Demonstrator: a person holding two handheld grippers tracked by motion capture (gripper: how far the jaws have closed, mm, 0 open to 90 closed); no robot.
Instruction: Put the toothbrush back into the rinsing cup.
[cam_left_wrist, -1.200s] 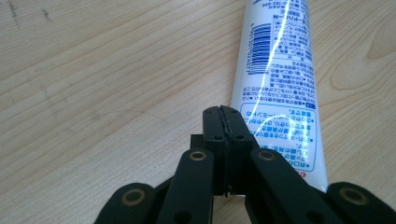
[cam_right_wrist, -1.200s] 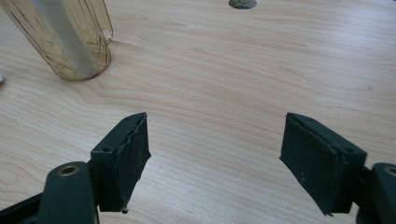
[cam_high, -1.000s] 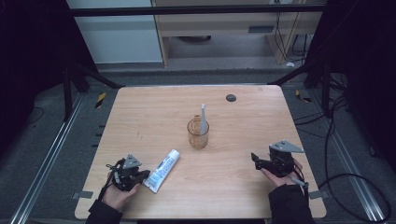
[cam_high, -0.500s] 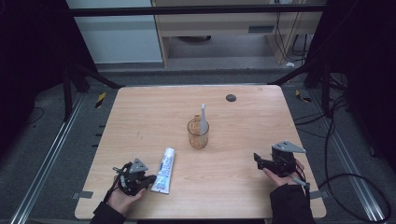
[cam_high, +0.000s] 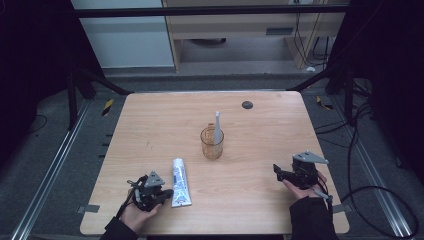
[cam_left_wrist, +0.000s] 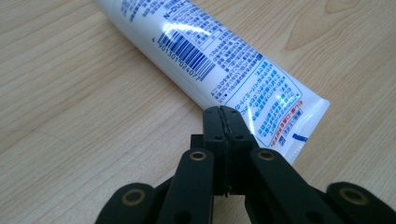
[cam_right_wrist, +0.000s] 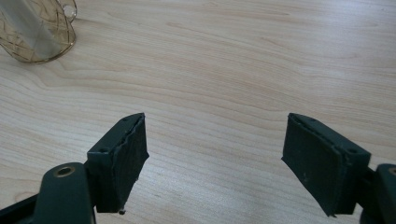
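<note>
A white toothpaste tube (cam_high: 180, 182) with blue print lies flat on the wooden table (cam_high: 150, 125), its length running away from the near edge. In the left gripper view the tube (cam_left_wrist: 205, 56) runs from top left to its flat crimped end at the right. My left gripper (cam_high: 168, 193) sits at the tube's near left side. The left gripper (cam_left_wrist: 223, 116) is shut, its tips right at the tube's edge with nothing between them. A clear amber glass cup (cam_high: 212, 144) holds an upright white toothbrush (cam_high: 218, 126). My right gripper (cam_high: 276, 171) rests open near the table's right side, and in its own view the right gripper (cam_right_wrist: 215, 154) is over bare wood.
A small dark disc (cam_high: 247, 104) lies near the table's far edge. The cup (cam_right_wrist: 37, 30) shows at the top left of the right gripper view. Dark frame legs and cables stand on the floor around the table.
The tube has swung from a tilt to lie straighter, and my left gripper has shifted right and nearer along it. The right gripper has barely moved.
</note>
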